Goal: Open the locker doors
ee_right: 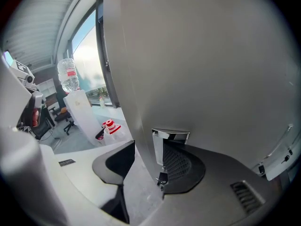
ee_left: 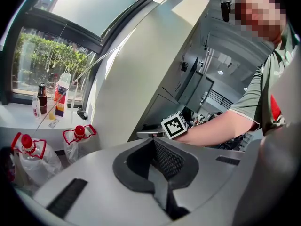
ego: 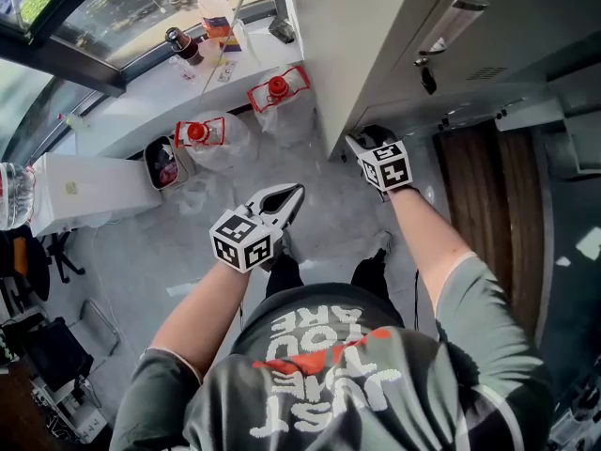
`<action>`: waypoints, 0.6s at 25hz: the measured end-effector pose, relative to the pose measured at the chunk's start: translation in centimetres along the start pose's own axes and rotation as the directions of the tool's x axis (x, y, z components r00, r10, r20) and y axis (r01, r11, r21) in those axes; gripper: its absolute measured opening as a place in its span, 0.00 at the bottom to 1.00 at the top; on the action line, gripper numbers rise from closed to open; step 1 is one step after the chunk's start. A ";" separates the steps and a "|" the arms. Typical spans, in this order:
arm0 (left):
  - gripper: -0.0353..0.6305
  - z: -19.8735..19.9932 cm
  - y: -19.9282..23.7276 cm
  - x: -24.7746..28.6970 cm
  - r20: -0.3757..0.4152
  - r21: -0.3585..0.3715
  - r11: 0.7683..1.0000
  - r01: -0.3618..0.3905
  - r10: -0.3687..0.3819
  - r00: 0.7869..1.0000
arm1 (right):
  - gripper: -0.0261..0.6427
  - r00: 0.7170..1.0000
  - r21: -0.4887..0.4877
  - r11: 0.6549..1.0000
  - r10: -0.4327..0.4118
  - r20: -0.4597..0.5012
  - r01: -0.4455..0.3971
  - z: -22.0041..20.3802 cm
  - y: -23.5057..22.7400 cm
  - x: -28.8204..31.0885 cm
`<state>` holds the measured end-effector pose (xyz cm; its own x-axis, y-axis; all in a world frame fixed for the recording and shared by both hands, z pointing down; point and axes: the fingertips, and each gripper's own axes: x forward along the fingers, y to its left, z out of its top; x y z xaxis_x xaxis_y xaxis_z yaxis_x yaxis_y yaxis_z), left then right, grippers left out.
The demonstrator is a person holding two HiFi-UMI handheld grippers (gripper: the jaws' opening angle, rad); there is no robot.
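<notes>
Left hand-held gripper (ego: 293,195): it hangs over the floor, well apart from the locker, with its jaws closed together and nothing between them.
Right hand-held gripper (ee_right: 159,148): its jaws stand wide apart and grip nothing. One jaw is on each side of the chrome handle (ee_right: 171,136).
Locker door (ee_right: 211,69): this grey door, low on the locker (ego: 376,36), fills my right gripper view. It looks shut still, with the handle at its left edge and a small key (ee_right: 161,178) hanging just below.
Risk, slip: if I close on the smooth chrome too shallowly, the pads may slide off when I pull.
Risk, key: the key sits close to my right jaw, and a careless squeeze could catch or bend it.
Risk, lock: if the door is locked, pulling would only strain the handle.
Risk, swing: I stand close in front, so an opening door could hit my legs.
Floor (ego: 329,214): bare, pale grey and mottled.
Room: two clear water jugs (ego: 199,137) with red caps stand on the floor at far left, under a white window ledge (ego: 141,97) that carries bottles.
</notes>
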<state>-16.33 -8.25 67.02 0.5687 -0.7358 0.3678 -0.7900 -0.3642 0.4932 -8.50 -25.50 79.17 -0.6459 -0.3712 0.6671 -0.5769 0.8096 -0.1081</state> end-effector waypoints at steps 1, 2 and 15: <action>0.06 0.0 0.0 0.0 -0.001 0.000 1.000 0.001 -0.001 1.000 | 0.31 1.000 0.000 1.000 0.000 0.001 0.000 -0.1 0.0 -0.1; 0.06 -0.1 0.0 0.0 -0.001 0.000 1.000 0.001 -0.001 1.000 | 0.31 1.000 0.000 1.000 -0.002 0.003 0.002 -0.2 0.1 -0.3; 0.06 0.2 -0.3 0.6 -0.011 0.003 1.000 0.030 -0.030 0.999 | 0.31 0.998 0.093 0.994 -0.057 0.025 0.054 -3.2 0.6 -3.3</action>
<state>-15.80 -8.73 66.95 0.5950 -0.7178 0.3616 -0.7730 -0.3878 0.5020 -5.09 -22.31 79.23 -0.6243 -0.4280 0.6535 -0.6553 0.7423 -0.1400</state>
